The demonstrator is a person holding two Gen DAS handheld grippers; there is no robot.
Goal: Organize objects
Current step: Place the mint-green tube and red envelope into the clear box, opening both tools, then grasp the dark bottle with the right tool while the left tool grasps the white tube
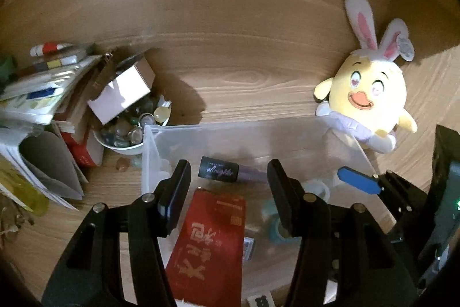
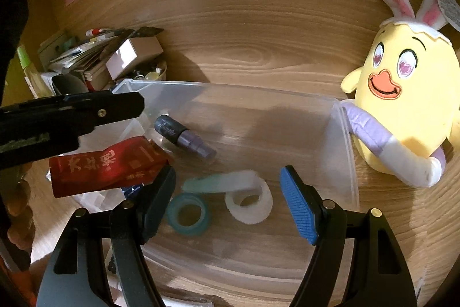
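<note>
Right under both grippers sits a clear plastic box [image 2: 342, 140] on the wooden desk [image 2: 258, 33], and some small things are already inside it. My guess is that the step now is to pick the next thing to tidy, or to go and fetch one from outside the box. To do it well, I think a gripper should choose one thing, come straight down over it, and squeeze gently so nothing slides on the smooth bottom. The left gripper [image 1: 228, 189] is spread wide and holds nothing. Just ahead of its tips lies a dark spray bottle [image 1: 220, 170] on its side, with a purple end. Between its two arms, closer in, lies a shiny red packet [image 1: 211, 243] with white writing. The right gripper [image 2: 227, 203] is spread wide too and holds nothing. Between its blue pads are a teal roll of tape [image 2: 188, 217] and a white roll of tape [image 2: 250, 206], both lying flat, with a loose strip trailing off. Ahead and to its right, a yellow chick toy [image 2: 402, 105] with bunny ears leans on the box wall. Far to the left is a messy pile of papers [image 1: 43, 94] and a white bowl of pebbles [image 1: 126, 134].
</note>
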